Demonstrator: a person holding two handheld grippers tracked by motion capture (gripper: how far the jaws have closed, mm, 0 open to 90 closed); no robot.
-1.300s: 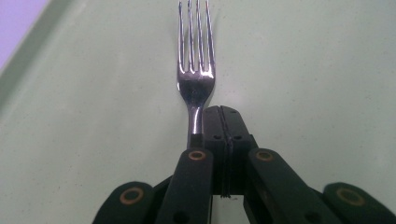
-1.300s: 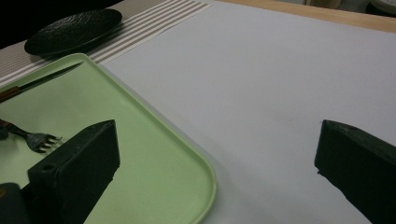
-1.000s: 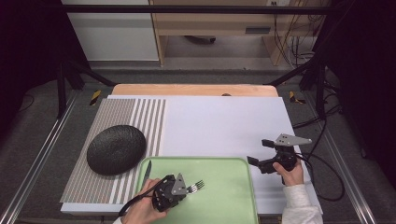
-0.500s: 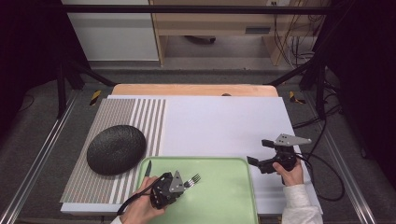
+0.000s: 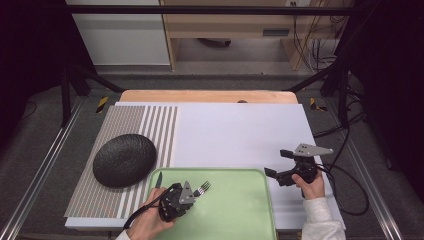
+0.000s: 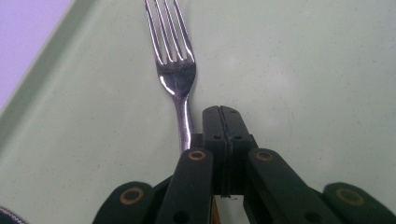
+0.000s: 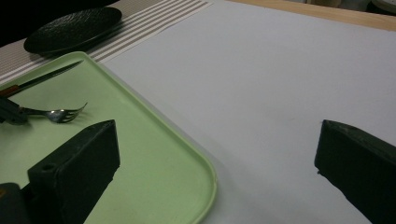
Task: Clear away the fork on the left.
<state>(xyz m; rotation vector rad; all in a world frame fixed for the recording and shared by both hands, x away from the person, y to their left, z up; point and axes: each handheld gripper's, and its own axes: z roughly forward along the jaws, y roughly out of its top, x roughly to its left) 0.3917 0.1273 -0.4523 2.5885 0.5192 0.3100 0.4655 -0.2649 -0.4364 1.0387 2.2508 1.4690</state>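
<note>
From the high view, a green tray (image 5: 235, 210) sits at the near edge of the table, on a white sheet (image 5: 235, 130) that covers most of the tabletop. To its left lies a striped placemat (image 5: 125, 125) bearing a dark, rough-textured plate (image 5: 124, 160). The left gripper (image 5: 192, 196) rests low over the tray's left part, held in the person's left hand (image 5: 147, 222). A fork (image 5: 203, 188) lies on the tray just ahead of that gripper, tines pointing away and to the right. A knife (image 5: 158, 180) lies at the tray's left rim, blade pointing away from the person. The right gripper (image 5: 276, 164) is held in the right hand (image 5: 312, 186) over the white sheet, just right of the tray's far right corner, its jaws pointing left and standing apart with nothing between them.

In the left gripper view, the two black jaws are pressed flat together, only a thin seam between them. The fork (image 6: 175, 70) lies on the green tray (image 6: 303, 70) just beside the closed tips on their left, its handle running down past them; it is not between the pads, so the jaws hold nothing.

In the right gripper view, the jaws stand wide apart and empty, over the white sheet (image 7: 280, 70) and the tray's rounded corner (image 7: 205, 177). Farther off, the fork (image 7: 58, 113) lies on the tray with its handle end meeting the left gripper (image 7: 11, 113) at the picture's edge. The knife (image 7: 44, 78) lies beyond it, and the dark plate (image 7: 74, 28) sits on the striped placemat (image 7: 154, 18).
</note>
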